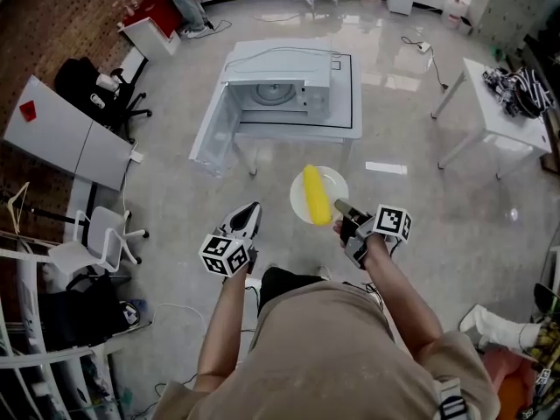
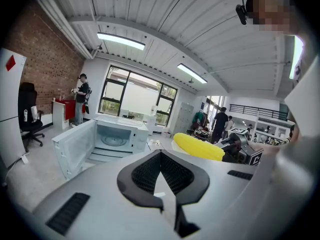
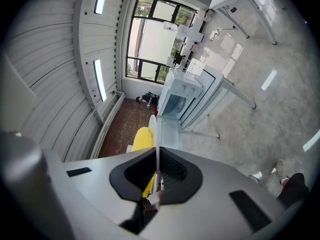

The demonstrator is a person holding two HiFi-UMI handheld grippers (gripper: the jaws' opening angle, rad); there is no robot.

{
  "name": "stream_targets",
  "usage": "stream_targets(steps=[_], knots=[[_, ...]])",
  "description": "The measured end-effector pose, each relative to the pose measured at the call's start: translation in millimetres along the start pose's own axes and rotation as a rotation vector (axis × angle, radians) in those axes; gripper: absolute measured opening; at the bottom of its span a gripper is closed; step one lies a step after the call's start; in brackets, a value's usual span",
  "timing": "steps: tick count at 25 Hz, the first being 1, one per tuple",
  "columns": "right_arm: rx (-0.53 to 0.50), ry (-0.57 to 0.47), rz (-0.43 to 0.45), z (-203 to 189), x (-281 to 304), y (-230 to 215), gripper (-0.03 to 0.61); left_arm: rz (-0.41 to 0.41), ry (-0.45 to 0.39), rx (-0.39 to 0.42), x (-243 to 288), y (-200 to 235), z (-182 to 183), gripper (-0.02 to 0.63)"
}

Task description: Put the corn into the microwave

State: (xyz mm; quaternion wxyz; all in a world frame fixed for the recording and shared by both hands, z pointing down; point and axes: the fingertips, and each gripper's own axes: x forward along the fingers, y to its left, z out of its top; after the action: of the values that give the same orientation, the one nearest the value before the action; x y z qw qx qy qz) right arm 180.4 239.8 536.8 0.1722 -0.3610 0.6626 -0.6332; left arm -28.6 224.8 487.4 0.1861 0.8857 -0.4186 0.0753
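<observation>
A yellow corn cob (image 1: 315, 194) lies on a round white plate (image 1: 337, 182), held in the air in front of me. My right gripper (image 1: 341, 206) is shut on the plate's near rim; in the right gripper view the thin plate edge (image 3: 152, 124) runs between the jaws of that gripper (image 3: 158, 156), with the corn (image 3: 142, 137) just left of it. The white microwave (image 1: 280, 90) stands ahead on a low white table (image 1: 353, 103), its door (image 1: 214, 134) swung open to the left. My left gripper (image 1: 249, 210) is shut and empty, left of the plate. From the left gripper (image 2: 161, 156) I see the microwave (image 2: 117, 136) and the corn (image 2: 198, 147).
A white table (image 1: 499, 116) with striped cloth stands at the right. Office chairs (image 1: 96, 94) and a white panel (image 1: 70, 138) line the left side. People stand far off by the windows (image 2: 81, 96). Shiny floor lies between me and the microwave.
</observation>
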Motion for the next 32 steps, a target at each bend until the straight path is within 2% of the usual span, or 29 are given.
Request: stream_targets(steps=[6,21,28,32], knots=[[0.012,-0.025,0.004,-3.3,20.7,5.9,0.014,-0.03,0.016,0.008,0.3,19.2,3.9,0.002],[0.001,-0.152,-0.002,-26.0,114.4,35.3,0.014,-0.152,0.039,0.04,-5.6,122.3,34.7,0.002],[0.056,-0.211,-0.014,-39.9,150.2,38.2,0.014,-0.214,0.046,0.048,-6.8,159.4,38.9,0.002],[0.03,-0.241,-0.004,-41.2,166.1,39.1,0.014,-0.252,0.052,0.063,-4.0,173.1,39.0,0.002]])
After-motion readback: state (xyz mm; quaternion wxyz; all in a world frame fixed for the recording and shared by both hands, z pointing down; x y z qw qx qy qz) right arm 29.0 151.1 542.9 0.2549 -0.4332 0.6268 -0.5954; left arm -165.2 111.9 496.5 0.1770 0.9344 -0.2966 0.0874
